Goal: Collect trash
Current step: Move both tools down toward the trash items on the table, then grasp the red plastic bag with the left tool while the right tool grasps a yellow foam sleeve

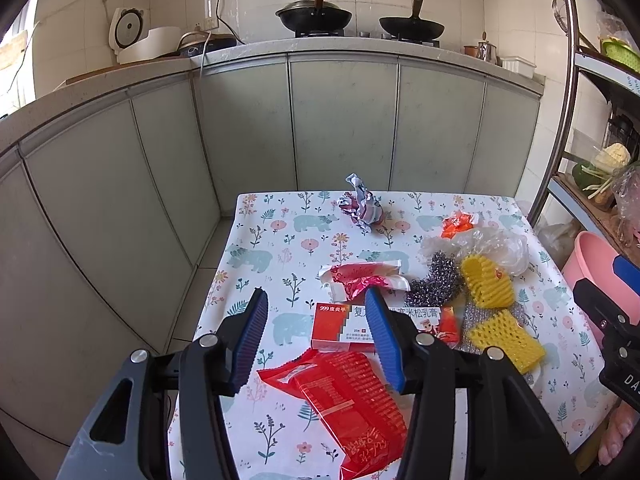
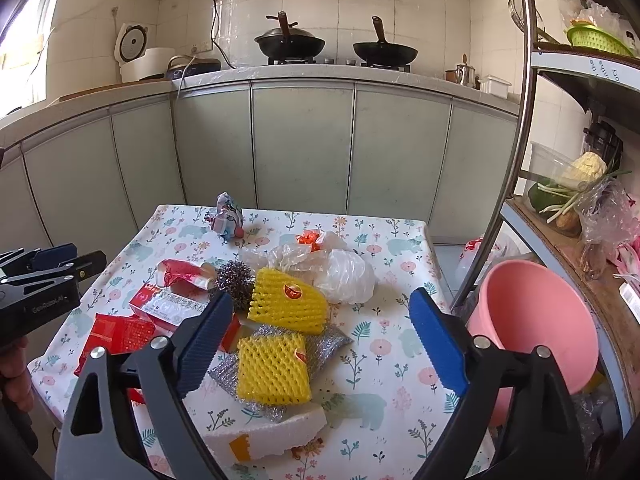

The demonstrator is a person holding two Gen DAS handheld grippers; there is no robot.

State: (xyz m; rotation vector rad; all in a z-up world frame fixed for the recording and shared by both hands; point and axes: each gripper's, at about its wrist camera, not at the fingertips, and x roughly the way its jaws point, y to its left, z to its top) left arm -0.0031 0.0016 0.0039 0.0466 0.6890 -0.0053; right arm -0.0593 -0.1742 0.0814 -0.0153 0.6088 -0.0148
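Observation:
Trash lies on a small table with a floral cloth. My left gripper is open and empty above a red wrapper and a red-and-white medicine box. My right gripper is open and empty above two yellow foam nets and a silver scouring cloth. A steel wool ball, clear plastic bag, orange scrap, crumpled wrapper and white foam piece also lie there. A pink bin stands at the table's right.
Grey kitchen cabinets run behind the table, with two woks on the counter. A metal shelf rack with vegetables and bags stands at the right, close to the pink bin. The left gripper's body shows at the right wrist view's left edge.

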